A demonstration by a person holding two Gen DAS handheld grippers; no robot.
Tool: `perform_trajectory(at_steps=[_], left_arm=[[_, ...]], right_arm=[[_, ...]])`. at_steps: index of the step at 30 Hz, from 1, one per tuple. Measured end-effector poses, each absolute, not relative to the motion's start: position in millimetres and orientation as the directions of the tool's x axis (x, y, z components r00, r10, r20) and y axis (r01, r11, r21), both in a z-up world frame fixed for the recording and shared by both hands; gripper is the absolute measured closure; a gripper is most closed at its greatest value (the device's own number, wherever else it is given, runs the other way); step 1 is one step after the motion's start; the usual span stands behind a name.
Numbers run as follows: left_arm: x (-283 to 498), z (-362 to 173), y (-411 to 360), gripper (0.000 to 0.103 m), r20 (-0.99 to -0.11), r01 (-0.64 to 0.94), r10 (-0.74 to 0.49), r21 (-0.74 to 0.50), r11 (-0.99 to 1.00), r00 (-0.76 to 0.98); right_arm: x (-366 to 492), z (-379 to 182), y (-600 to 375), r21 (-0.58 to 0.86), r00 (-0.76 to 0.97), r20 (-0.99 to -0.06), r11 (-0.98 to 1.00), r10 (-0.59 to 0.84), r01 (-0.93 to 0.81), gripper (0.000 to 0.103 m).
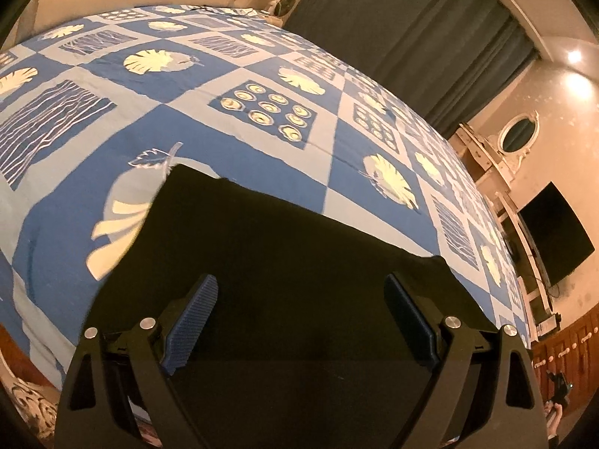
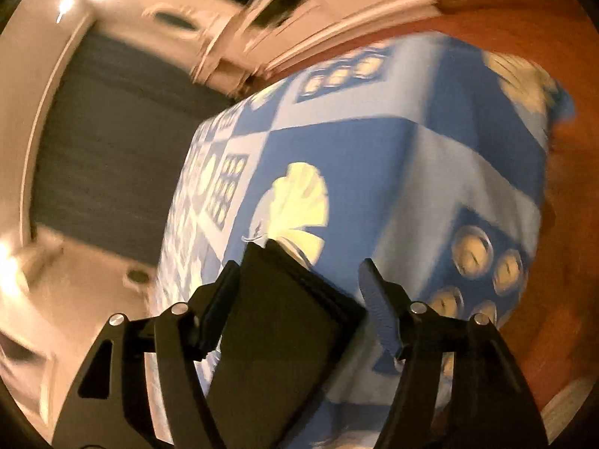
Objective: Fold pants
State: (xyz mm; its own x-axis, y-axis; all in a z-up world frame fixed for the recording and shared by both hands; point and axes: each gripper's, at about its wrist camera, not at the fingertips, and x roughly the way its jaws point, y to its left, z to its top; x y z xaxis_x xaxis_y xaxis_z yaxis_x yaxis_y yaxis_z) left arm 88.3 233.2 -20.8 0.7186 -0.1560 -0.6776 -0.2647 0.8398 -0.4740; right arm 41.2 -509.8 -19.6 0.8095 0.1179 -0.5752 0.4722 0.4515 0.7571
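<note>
A bedroom lit warm yellow, with dark grey curtains (image 1: 411,37) along one wall, a black screen (image 1: 554,232) on another, and a wide bed under a blue-and-white patchwork bedspread (image 1: 232,119) printed with pale leaves and circles.

In the left wrist view, the left gripper (image 1: 301,321) stands with its jaws wide apart, the blue ribbed pads (image 1: 191,321) clear on both sides. Between and ahead of the jaws lie the black pants (image 1: 269,247), folded into a flat dark rectangle on the bedspread; the far edge runs straight across just beyond the fingertips. The pads do not press on the cloth.

In the right wrist view, which is smeared by motion, the right gripper (image 2: 299,299) is also spread apart. The folded pants (image 2: 277,318) show as a dark slab with stacked layers visible at one edge, lying between the jaws and closer to the left finger; whether that finger touches the cloth cannot be told. The right pad (image 2: 378,310) stands apart from it, with bedspread (image 2: 430,172) showing in the gap.

No containers are in view.
</note>
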Motion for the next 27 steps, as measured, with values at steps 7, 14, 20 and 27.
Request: perform_trajectory(at_steps=[7, 14, 20, 27], left_arm=[[87, -36, 255, 0.014, -0.678, -0.286, -0.183, -0.518, 0.806, 0.712], [93, -39, 250, 0.014, -0.705, -0.278, -0.165, -0.469, 0.838, 0.690], [95, -40, 254, 0.014, -0.706, -0.290, -0.172, -0.483, 0.826, 0.687], [99, -39, 252, 0.014, -0.731, -0.271, -0.176, -0.449, 0.851, 0.659]], right_arm=[[101, -30, -506, 0.613, 0.642, -0.727, 0.651, 0.244, 0.447, 0.034], [113, -45, -486, 0.672, 0.576, -0.704, 0.654, 0.416, 0.348, 0.032], [122, -46, -466, 0.639, 0.476, -0.753, 0.677, 0.455, 0.365, 0.079], [119, -27, -452, 0.670, 0.522, -0.723, 0.644, 0.454, 0.368, 0.082]])
